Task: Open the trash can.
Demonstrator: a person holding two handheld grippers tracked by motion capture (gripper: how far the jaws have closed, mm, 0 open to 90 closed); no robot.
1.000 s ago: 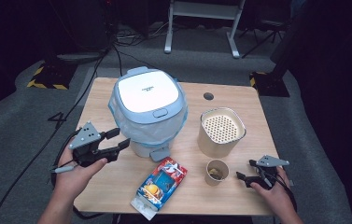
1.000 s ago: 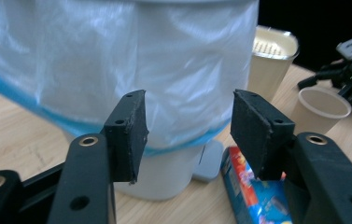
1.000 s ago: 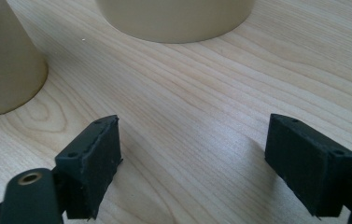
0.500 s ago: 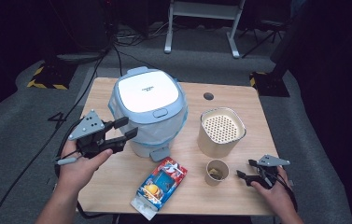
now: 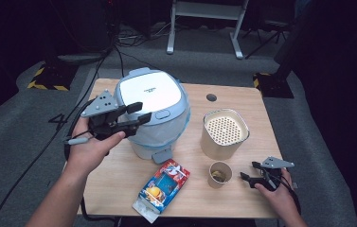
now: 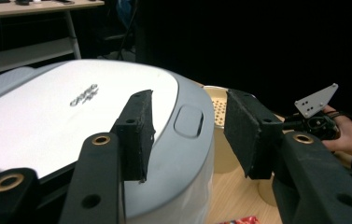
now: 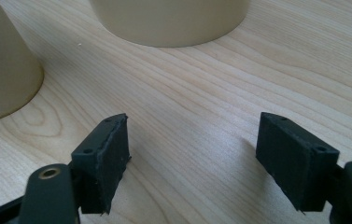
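We hold the left tongs (image 5: 136, 116) wide apart, empty, at the front edge of the round white-and-blue rice cooker (image 5: 150, 111) on the wooden table (image 5: 233, 94); its lid is still shut. Right tongs (image 5: 252, 172) rest open, empty, beside the small paper cup (image 5: 220, 174). Opening looks not yet begun.

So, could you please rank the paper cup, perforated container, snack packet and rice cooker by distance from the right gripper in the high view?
From the right gripper:
1. Paper cup, just to its left.
2. Perforated container, behind the cup.
3. Snack packet, front centre.
4. Rice cooker, far left.
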